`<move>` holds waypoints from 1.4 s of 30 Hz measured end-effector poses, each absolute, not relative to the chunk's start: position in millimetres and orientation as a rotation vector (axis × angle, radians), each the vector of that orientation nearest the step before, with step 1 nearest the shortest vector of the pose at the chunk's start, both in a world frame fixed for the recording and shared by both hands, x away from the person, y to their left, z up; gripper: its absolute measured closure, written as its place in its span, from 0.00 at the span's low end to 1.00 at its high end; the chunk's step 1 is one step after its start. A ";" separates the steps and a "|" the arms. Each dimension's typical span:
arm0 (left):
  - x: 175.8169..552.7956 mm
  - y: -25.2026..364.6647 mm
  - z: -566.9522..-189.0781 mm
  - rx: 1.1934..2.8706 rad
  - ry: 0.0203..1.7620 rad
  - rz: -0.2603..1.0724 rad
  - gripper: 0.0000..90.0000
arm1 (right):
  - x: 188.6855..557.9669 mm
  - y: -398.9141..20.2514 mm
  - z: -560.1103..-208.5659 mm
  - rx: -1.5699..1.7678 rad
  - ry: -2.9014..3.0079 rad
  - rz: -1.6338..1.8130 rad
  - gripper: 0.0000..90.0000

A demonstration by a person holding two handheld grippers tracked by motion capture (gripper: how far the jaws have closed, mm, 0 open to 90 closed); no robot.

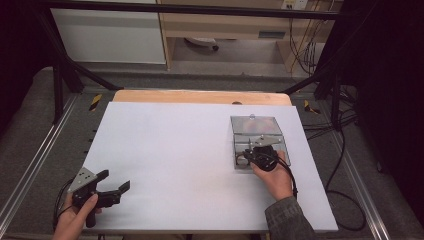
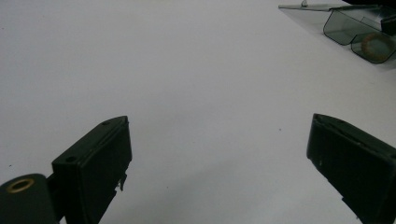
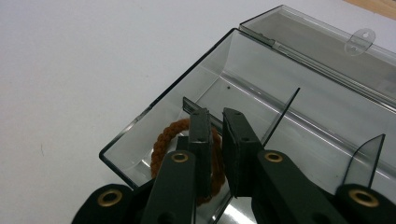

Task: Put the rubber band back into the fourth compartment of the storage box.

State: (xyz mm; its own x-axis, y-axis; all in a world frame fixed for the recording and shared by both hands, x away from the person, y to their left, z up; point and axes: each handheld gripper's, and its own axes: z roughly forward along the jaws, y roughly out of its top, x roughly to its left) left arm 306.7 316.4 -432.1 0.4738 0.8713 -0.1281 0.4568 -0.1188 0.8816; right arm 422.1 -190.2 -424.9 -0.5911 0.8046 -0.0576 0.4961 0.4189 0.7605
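A person's right tongs (image 3: 215,149) dip into a clear plastic box (image 3: 140,122) that sits on the white table (image 1: 175,150), toward its right side, with its hinged lid (image 3: 317,46) thrown back flat behind it. The black jaws stand nearly together with only a narrow gap between them and nothing visibly pinched, just above a brown braided hair tie (image 3: 163,137) that lies in the box's end compartment, beside a thin clear divider (image 3: 280,116). Seen from the high view, the right hand (image 1: 275,177) rests at the box's near edge, the cable trailing off the table. Well apart, at the table's near left corner, the left tongs (image 1: 114,181) are held in the left hand (image 1: 75,215) with the jaws spread wide and nothing between them, over bare white surface.
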 end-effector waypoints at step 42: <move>305.6 318.1 -430.8 1.745 1.137 0.545 0.07 | 420.4 -198.0 -403.6 1.266 2.025 1.268 0.23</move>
State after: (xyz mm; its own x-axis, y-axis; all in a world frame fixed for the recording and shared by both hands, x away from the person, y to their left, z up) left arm 305.6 318.1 -430.8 0.4686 0.8748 -0.1232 0.4520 -0.1176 0.8843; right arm 420.4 -198.0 -403.6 -0.4878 0.8672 0.1004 0.4692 0.1634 0.8679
